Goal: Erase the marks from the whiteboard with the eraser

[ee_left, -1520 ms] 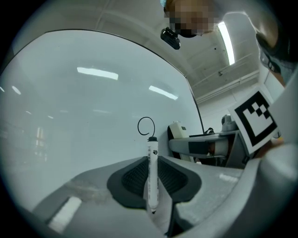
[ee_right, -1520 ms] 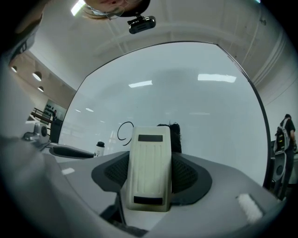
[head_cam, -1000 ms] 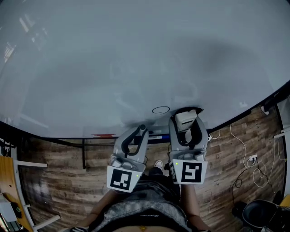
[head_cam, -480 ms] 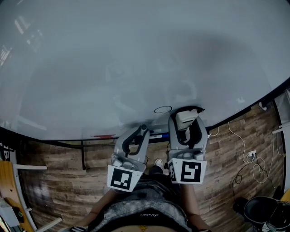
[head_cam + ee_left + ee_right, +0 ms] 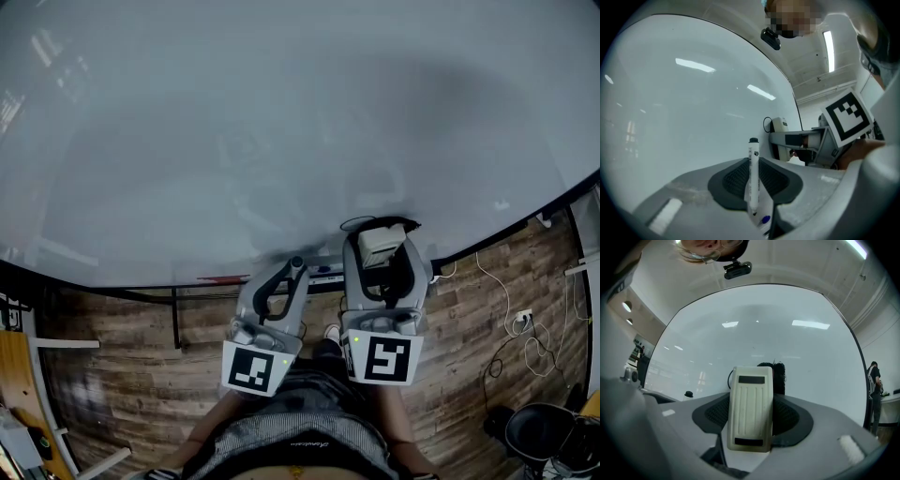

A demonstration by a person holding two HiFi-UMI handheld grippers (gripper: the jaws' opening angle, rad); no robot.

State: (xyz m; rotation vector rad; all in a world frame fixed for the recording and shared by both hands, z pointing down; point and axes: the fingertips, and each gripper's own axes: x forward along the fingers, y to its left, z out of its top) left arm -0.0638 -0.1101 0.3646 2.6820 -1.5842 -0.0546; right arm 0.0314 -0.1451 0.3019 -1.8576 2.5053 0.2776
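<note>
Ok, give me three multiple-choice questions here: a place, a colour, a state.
1. Where is the eraser? A. on the floor B. in the right gripper C. on a desk
2. What colour is the eraser's back? A. cream B. red C. blue
3. The left gripper is: A. open, empty B. shut on a marker C. shut on a cloth
Answers: 1 B, the right gripper clamps it. 2 A, its ribbed back is cream. 3 B, the marker stands between its jaws.

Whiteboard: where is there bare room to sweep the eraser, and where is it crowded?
The whiteboard is bare above and left of the eraser. It is crowded at the lower edge: eraser at the oval mark, marker alongside.
</note>
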